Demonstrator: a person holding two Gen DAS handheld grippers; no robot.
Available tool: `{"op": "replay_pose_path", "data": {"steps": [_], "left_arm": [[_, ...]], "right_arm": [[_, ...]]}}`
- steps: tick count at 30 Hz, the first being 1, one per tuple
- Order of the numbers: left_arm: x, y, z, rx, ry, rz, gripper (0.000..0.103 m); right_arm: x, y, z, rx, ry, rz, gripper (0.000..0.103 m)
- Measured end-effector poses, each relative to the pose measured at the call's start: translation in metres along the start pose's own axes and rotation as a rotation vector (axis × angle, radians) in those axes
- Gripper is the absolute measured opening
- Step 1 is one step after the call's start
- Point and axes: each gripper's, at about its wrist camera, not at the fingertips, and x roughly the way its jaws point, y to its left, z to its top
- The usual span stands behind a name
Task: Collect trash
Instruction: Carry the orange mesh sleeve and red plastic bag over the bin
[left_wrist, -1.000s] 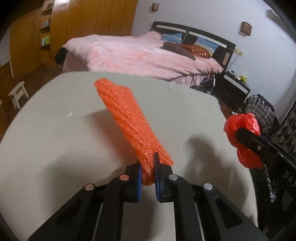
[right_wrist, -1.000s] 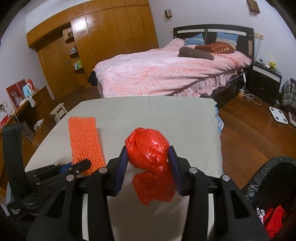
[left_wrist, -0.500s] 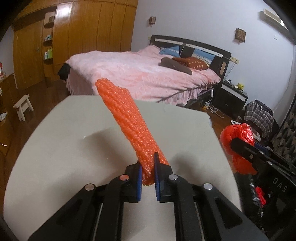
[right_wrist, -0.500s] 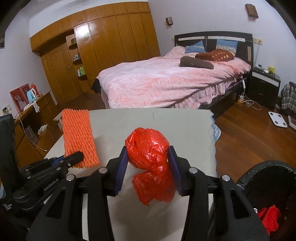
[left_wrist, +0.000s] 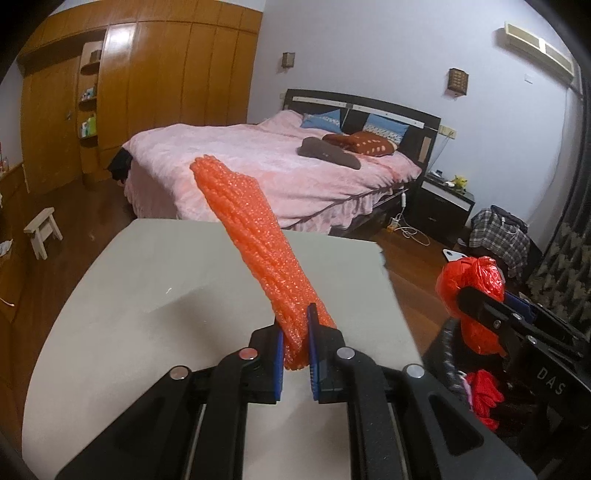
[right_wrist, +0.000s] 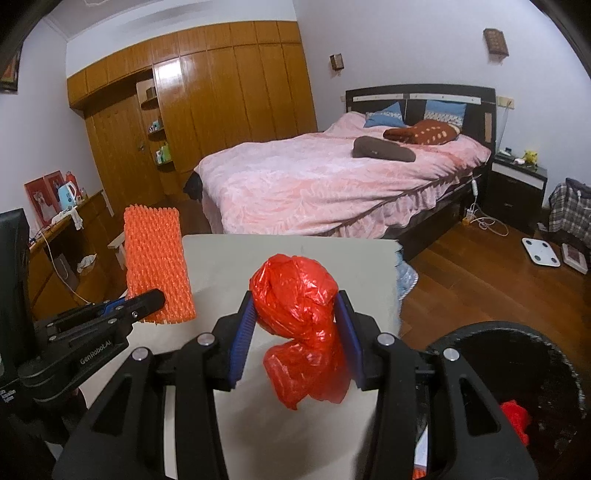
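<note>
Left wrist view: the left gripper (left_wrist: 295, 341) is clenched almost fully on the near end of an orange foam net sleeve (left_wrist: 255, 236). The sleeve's long axis runs up and away from the jaws, leaning left, clear of the grey table (left_wrist: 147, 314) beneath. To the right, the right gripper (left_wrist: 480, 306) hides part of a crumpled red plastic bag (left_wrist: 469, 273).

Right wrist view: the right gripper (right_wrist: 295, 332) stands partly open, both pads pressing the red plastic bag (right_wrist: 295, 306), whose loose tail hangs below. A black trash bin (right_wrist: 517, 354), lower right, is cut off by the frame; red scraps lie inside.
</note>
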Motion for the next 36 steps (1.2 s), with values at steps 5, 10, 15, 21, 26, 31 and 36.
{"op": "replay_pose_path", "data": {"steps": [5, 10, 15, 21, 26, 31, 36], "left_arm": [[-0.019, -0.019, 0.000, 0.017, -0.016, -0.024, 0.011], [-0.033, -0.039, 0.000, 0.038, -0.026, -0.052, 0.011], [-0.047, -0.058, -0.002, 0.065, -0.037, -0.078, 0.011], [-0.056, -0.087, -0.002, 0.107, -0.050, -0.117, 0.011], [-0.060, -0.114, -0.005, 0.150, -0.052, -0.157, 0.011], [-0.057, -0.138, -0.010, 0.186, -0.042, -0.204, 0.011], [-0.051, -0.164, -0.018, 0.226, -0.029, -0.260, 0.011]], "right_arm": [[-0.027, -0.006, 0.000, 0.001, -0.021, -0.003, 0.042], [-0.053, -0.014, -0.001, 0.001, -0.043, -0.022, 0.042], [-0.078, -0.030, -0.003, 0.009, -0.068, -0.048, 0.042], [-0.106, -0.051, -0.009, 0.030, -0.093, -0.086, 0.042], [-0.124, -0.069, -0.016, 0.054, -0.111, -0.121, 0.042], [-0.139, -0.090, -0.024, 0.080, -0.119, -0.164, 0.042], [-0.151, -0.110, -0.034, 0.106, -0.119, -0.215, 0.042]]}}
